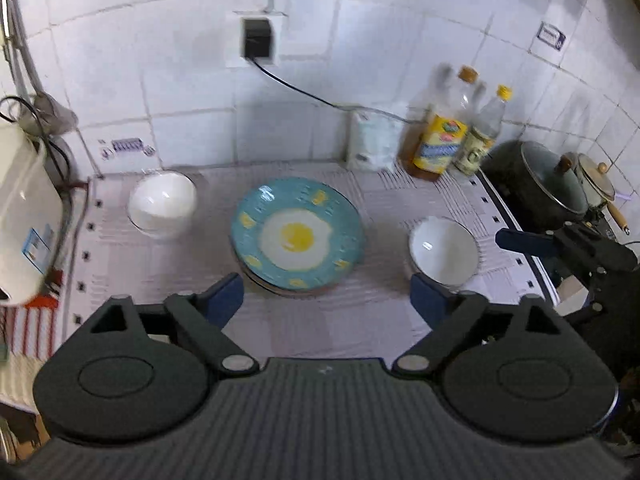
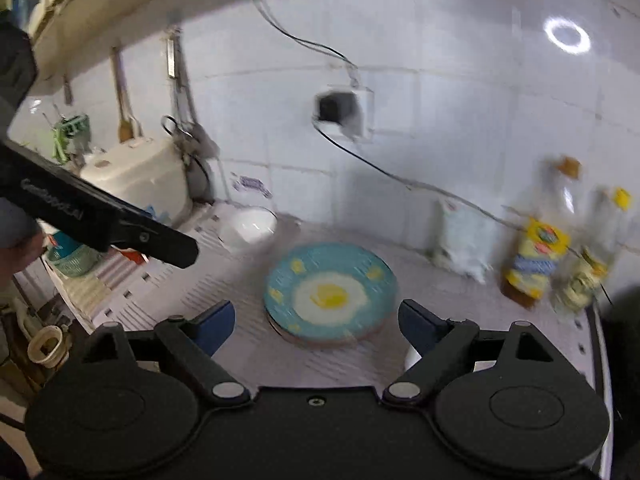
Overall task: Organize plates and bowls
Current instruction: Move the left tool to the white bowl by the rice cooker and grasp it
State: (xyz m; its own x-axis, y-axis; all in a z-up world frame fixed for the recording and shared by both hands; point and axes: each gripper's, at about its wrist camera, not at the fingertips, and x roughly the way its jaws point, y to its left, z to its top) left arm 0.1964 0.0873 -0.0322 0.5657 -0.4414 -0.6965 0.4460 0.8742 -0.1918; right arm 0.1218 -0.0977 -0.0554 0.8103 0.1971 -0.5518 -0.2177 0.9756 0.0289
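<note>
Plates (image 1: 298, 236) with a fried-egg print sit stacked mid-tabletop (image 1: 320, 328), a white bowl (image 1: 162, 204) to their left and another (image 1: 443, 251) to their right — all apart. My left hand-held gripper (image 1: 326, 300) and right hand-held gripper (image 2: 316, 326) both gape wide, holding nothing.

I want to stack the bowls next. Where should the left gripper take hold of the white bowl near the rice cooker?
Probably by the rim of the white bowl, one finger inside and one outside, coming down from above on its near side. It stands upright and open-topped, on what looks like another bowl; the left gripper is open and empty.
</note>
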